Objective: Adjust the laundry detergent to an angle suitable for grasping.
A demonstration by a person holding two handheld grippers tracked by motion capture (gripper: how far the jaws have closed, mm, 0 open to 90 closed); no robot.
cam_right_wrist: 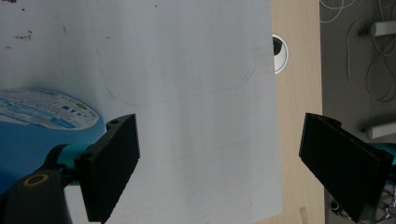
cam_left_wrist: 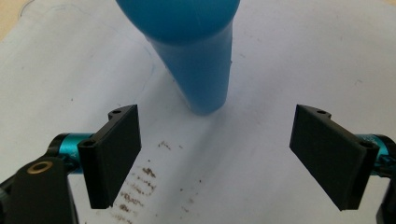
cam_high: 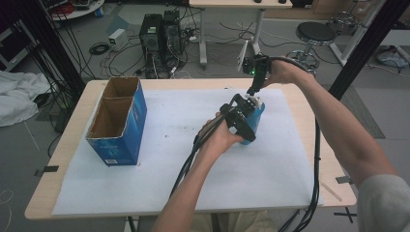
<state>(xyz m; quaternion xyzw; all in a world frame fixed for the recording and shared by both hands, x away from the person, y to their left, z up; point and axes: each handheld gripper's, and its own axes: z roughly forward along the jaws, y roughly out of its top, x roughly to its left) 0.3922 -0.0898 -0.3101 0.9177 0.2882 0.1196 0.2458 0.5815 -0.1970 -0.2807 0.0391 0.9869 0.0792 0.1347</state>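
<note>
High view, near edge: forearms entering from the bottom, cables trailing back across the white sheet (cam_high: 270, 169) covering the wooden table (cam_high: 67, 145).
Left gripper (cam_high: 240, 122): held over the middle of the sheet, just in front of and against the near side of the blue container (cam_high: 255, 116); contact not resolvable from above.
Left gripper view, jaws: spread wide, nothing between the pads; bare sheet with brown specks (cam_left_wrist: 140, 182) below.
Left gripper view, blue container (cam_left_wrist: 198, 60): ahead of the jaws and above the gap, well clear of both pads, its narrow end meeting the sheet.
Blue container, position: upright near the centre of the table, slightly right of middle, on the white sheet.
Blue container, top: white cap area (cam_high: 253, 101) directly under the tip of the right gripper.
Right gripper (cam_high: 253, 88): pointing down at the container top from the far side, held by the right hand (cam_high: 280, 72).
Right gripper view, jaws: released, set far apart, gripping nothing; sheet and table edge visible between them.
Right gripper view, blue container (cam_right_wrist: 42, 126): at the left, beside the left jaw, printed label facing the camera; touching or not cannot be told.
Blue cardboard box (cam_high: 118, 121): open-topped, standing at the left side of the table, well apart from the container.
Far background: computer towers (cam_high: 159, 34), cables and a stool (cam_high: 315, 34) on the floor beyond the table.
</note>
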